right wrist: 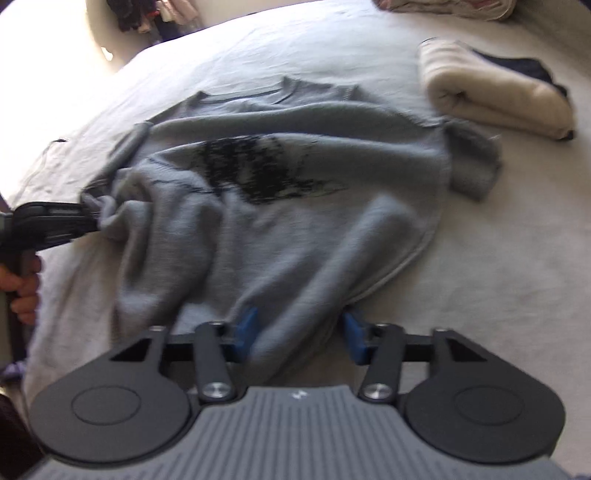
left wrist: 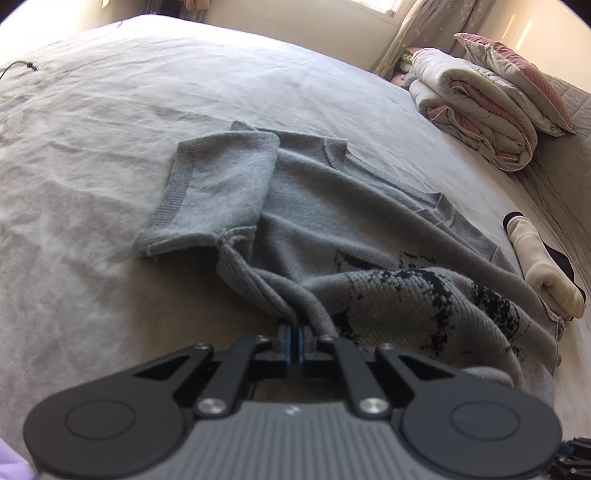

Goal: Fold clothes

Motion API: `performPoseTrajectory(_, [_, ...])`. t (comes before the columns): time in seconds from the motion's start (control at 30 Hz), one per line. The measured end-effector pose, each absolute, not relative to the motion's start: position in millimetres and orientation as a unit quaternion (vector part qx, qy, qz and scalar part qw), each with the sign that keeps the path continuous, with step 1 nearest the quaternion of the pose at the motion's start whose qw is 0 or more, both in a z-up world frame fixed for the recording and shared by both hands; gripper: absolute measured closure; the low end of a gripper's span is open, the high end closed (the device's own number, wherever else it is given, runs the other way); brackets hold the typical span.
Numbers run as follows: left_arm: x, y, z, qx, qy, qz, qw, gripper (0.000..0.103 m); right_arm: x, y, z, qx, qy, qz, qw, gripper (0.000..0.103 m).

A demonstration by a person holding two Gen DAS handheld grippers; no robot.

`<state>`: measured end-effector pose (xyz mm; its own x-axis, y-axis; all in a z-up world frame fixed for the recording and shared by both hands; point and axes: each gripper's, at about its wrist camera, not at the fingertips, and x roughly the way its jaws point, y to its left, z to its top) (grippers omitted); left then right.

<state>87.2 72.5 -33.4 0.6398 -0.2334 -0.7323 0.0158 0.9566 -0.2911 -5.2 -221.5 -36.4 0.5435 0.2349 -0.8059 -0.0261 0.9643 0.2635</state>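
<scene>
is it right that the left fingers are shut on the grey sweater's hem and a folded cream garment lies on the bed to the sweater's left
Not quite. The left fingers are shut on the grey sweater, but the folded cream garment lies on the bed to the sweater's right, as both wrist views show.

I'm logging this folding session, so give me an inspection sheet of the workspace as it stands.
Surface: wrinkled beige bed sheet.
Job's things: grey knitted sweater with black pattern, one sleeve folded in.
Clutter: rolled cream garment on a dark garment; folded quilt and pillow.
Grippers: left gripper shut on a bunched sweater edge; right gripper open astride the hem.
Cables: black cable end.
Surroundings: curtains.
</scene>
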Motion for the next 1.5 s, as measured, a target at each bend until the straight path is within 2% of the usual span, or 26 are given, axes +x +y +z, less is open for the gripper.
performPoseTrajectory(0.03, [85.2, 71.7, -32.3, -0.127, 0.414, -0.068, 0.899, 0.101, -3.4, -216.2, -36.8, 0.106, 0.469, 0.074, 0.874, 0.064])
performPoseTrajectory(0.1, [79.8, 72.2, -27.6, -0.123, 0.404, -0.062, 0.904, 0.101, -1.2, -213.1, -34.3, 0.111, 0.458, 0.069, 0.879, 0.088])
performPoseTrajectory(0.17, [72.3, 78.7, -18.1, -0.133, 0.389, -0.057, 0.910, 0.101, -4.6, -215.5, -25.6, 0.123, 0.431, 0.058, 0.892, 0.091])
performPoseTrajectory(0.47, [33.0, 122.9, 36.2, -0.186, 0.311, -0.059, 0.930, 0.101, -28.5, -234.2, 23.1, 0.139, 0.305, -0.002, 0.942, 0.092])
performPoseTrajectory(0.73, [17.8, 140.7, 70.2, -0.189, 0.232, -0.053, 0.953, 0.101, -29.1, -250.6, 52.9, 0.139, 0.223, -0.054, 0.963, 0.092])
performPoseTrajectory(0.9, [42.8, 131.6, 66.8, -0.153, 0.205, -0.043, 0.966, 0.101, 1.8, -256.1, 46.0, 0.115, 0.216, -0.079, 0.966, 0.092])
performPoseTrajectory(1.07, [77.1, 124.6, 45.5, -0.144, 0.228, -0.038, 0.962, 0.101, 31.2, -264.8, 20.7, 0.088, 0.219, -0.106, 0.966, 0.092])
performPoseTrajectory(1.23, [102.8, 123.9, 14.9, -0.168, 0.276, -0.039, 0.946, 0.100, 47.6, -276.1, -8.7, 0.099, 0.262, -0.098, 0.955, 0.091])
performPoseTrajectory(1.33, [106.2, 119.0, 4.8, -0.154, 0.303, -0.046, 0.939, 0.099, 49.0, -277.7, -13.6, 0.100, 0.286, -0.090, 0.949, 0.083])
performPoseTrajectory(1.37, [105.5, 118.1, 5.8, -0.147, 0.308, -0.048, 0.939, 0.095, 47.8, -277.4, -12.5, 0.100, 0.292, -0.091, 0.947, 0.074])
performPoseTrajectory(1.4, [104.8, 117.3, 6.7, -0.141, 0.314, -0.050, 0.938, 0.085, 46.7, -277.2, -11.3, 0.099, 0.298, -0.091, 0.945, 0.059])
performPoseTrajectory(1.43, [103.7, 117.0, 8.1, -0.137, 0.320, -0.052, 0.936, 0.079, 45.3, -277.2, -9.7, 0.100, 0.301, -0.091, 0.944, 0.053])
performPoseTrajectory(1.47, [102.0, 118.3, 10.4, -0.143, 0.329, -0.052, 0.932, 0.063, 43.1, -277.2, -7.3, 0.101, 0.301, -0.089, 0.944, 0.044])
performPoseTrajectory(1.5, [100.2, 120.2, 12.1, -0.152, 0.338, -0.052, 0.927, 0.057, 40.7, -276.8, -5.2, 0.104, 0.304, -0.086, 0.943, 0.041])
